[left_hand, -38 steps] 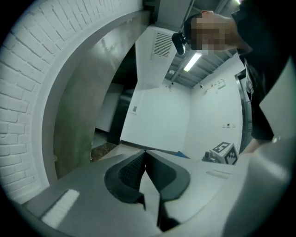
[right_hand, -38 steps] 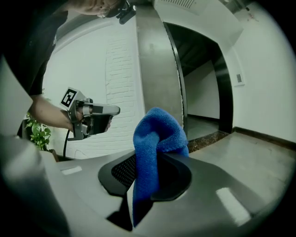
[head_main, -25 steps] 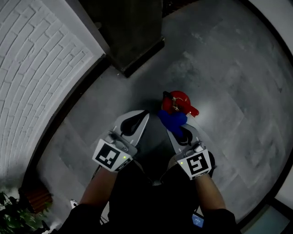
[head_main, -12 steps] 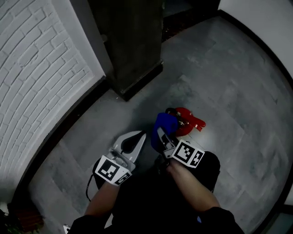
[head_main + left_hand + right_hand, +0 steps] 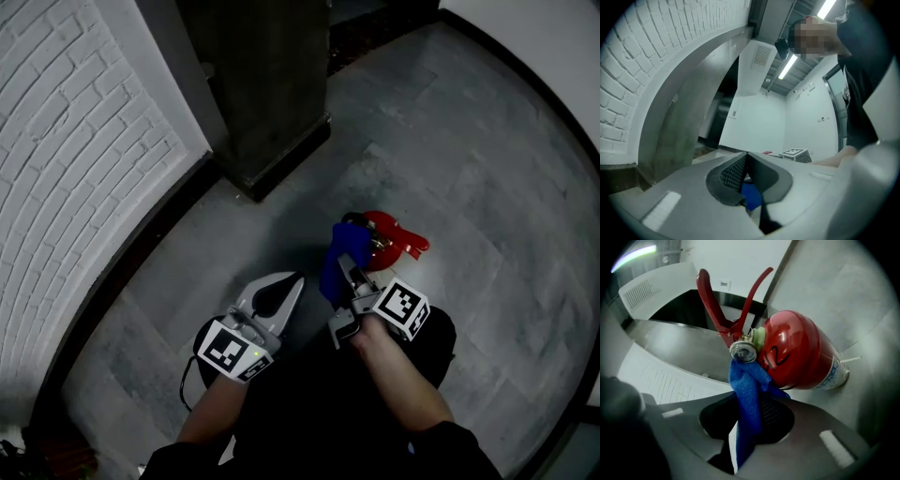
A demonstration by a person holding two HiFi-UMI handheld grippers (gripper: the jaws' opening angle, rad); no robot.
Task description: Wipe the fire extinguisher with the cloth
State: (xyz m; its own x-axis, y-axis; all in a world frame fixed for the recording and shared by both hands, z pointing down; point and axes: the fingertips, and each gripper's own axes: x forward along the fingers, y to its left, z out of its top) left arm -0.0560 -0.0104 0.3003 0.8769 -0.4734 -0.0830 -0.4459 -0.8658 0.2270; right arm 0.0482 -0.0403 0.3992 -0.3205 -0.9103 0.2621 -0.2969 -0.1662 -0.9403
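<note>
Right gripper view, right tool (image 5: pixel 748 422) clamps cloth (image 5: pixel 747 380) seemingly touching extinguisher (image 5: pixel 801 352), murkier overhead

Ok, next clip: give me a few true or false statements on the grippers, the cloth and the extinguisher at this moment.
1. The right gripper holds a blue cloth. True.
2. The cloth touches the extinguisher near its top. True.
3. The left gripper grips the extinguisher. False: its jaws are together on nothing, clear of the extinguisher.
4. The extinguisher is yellow. False: it is red.
</note>
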